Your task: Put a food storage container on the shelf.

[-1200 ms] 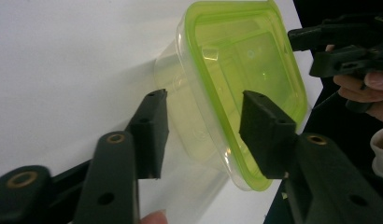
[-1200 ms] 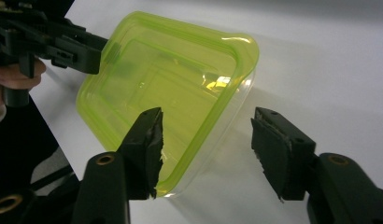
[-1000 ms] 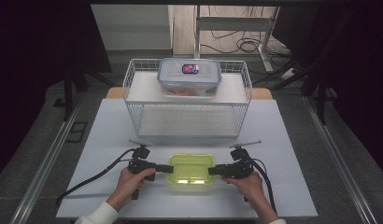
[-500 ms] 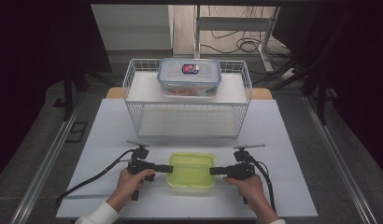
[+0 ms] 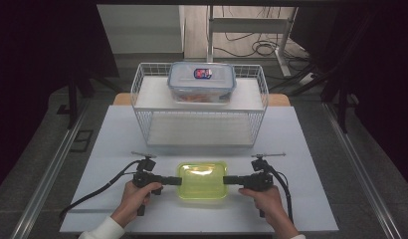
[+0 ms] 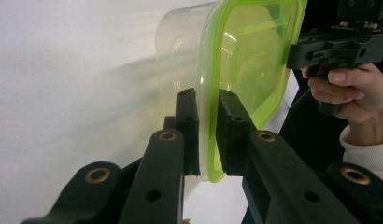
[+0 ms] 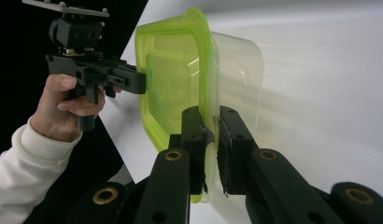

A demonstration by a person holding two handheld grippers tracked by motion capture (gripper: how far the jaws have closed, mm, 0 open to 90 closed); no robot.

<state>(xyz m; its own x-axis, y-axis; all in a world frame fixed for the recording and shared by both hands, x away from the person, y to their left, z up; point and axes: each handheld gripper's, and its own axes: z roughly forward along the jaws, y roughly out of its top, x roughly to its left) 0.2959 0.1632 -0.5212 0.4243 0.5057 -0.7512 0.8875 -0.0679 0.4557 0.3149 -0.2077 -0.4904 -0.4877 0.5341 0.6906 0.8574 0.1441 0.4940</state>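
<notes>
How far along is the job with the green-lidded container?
Done: both tongs, left tongs and right tongs, have just been closing onto the lid rim of the green-lidded container. In hand: gripped at both ends, on the table. Left: lifting it.

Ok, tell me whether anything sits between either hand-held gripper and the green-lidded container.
Nothing does. The left hand-held gripper and the right hand-held gripper have just been closing, and each is clamped on the lid's rim at opposite ends of the green-lidded container.
</notes>
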